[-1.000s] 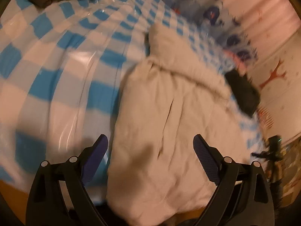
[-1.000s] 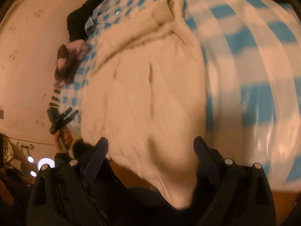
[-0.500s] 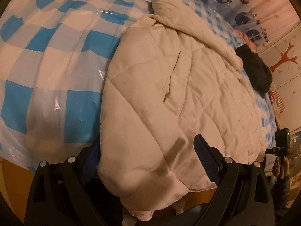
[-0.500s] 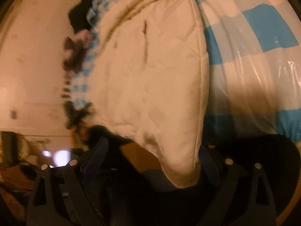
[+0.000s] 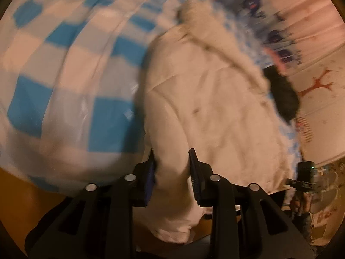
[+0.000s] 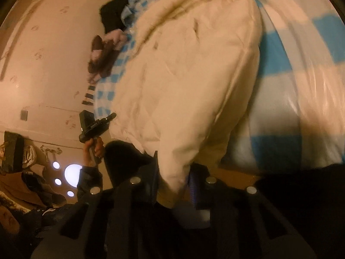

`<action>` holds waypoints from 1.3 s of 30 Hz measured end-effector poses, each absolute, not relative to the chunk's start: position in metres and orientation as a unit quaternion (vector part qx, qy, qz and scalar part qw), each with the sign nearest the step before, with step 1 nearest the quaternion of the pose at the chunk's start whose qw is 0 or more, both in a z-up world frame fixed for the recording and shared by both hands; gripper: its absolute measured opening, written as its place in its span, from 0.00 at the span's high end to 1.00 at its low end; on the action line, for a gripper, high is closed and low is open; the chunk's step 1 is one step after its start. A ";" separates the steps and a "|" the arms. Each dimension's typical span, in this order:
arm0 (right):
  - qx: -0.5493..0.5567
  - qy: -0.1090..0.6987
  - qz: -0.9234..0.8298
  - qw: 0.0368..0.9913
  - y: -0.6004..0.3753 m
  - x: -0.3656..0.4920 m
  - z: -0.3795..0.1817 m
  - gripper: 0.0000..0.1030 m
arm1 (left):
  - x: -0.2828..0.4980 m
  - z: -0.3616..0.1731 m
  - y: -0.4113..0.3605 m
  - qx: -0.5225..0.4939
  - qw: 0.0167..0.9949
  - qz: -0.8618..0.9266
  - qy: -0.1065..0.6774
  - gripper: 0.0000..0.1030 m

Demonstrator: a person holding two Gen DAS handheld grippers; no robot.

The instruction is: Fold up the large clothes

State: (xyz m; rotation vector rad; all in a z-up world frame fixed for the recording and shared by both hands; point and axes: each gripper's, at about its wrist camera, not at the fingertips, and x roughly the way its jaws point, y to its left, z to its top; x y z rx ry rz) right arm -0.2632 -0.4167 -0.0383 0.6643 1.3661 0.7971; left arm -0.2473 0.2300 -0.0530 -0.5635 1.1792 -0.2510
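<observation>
Jacket on seemingly plastic-covered checked bedspread

You are looking through two fisheye lenses under dim, warm orange light. Both pictures bend strongly at the rim and fade into black corners. In your left wrist view, motion blur smears the blue checked cover. In your right wrist view, round lamps glow white at lower left, glare shines off the cover's plastic film, and the bottom sinks into shadow.

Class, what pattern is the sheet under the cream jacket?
Blue and white checks on the sheet; clearest in the left wrist view.
</observation>
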 end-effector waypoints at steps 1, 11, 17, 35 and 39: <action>0.296 0.606 0.350 0.650 -0.416 -0.263 -0.043 0.74 | -0.245 -0.060 0.231 -0.261 0.777 -0.099 0.564 0.51; 0.322 0.560 0.375 0.665 -0.420 -0.274 -0.035 0.88 | -0.249 -0.062 0.199 -0.204 0.769 -0.138 0.590 0.84; 0.370 0.457 0.422 0.690 -0.433 -0.280 0.017 0.89 | -0.271 0.037 0.203 -0.245 0.825 -0.181 0.477 0.91; 0.462 0.345 0.458 0.676 -0.481 -0.324 0.026 0.90 | -0.338 0.035 0.252 -0.382 0.791 -0.214 0.427 0.92; 0.441 0.289 0.477 0.703 -0.480 -0.264 0.079 0.90 | -0.277 0.093 0.249 -0.372 0.820 -0.233 0.367 0.92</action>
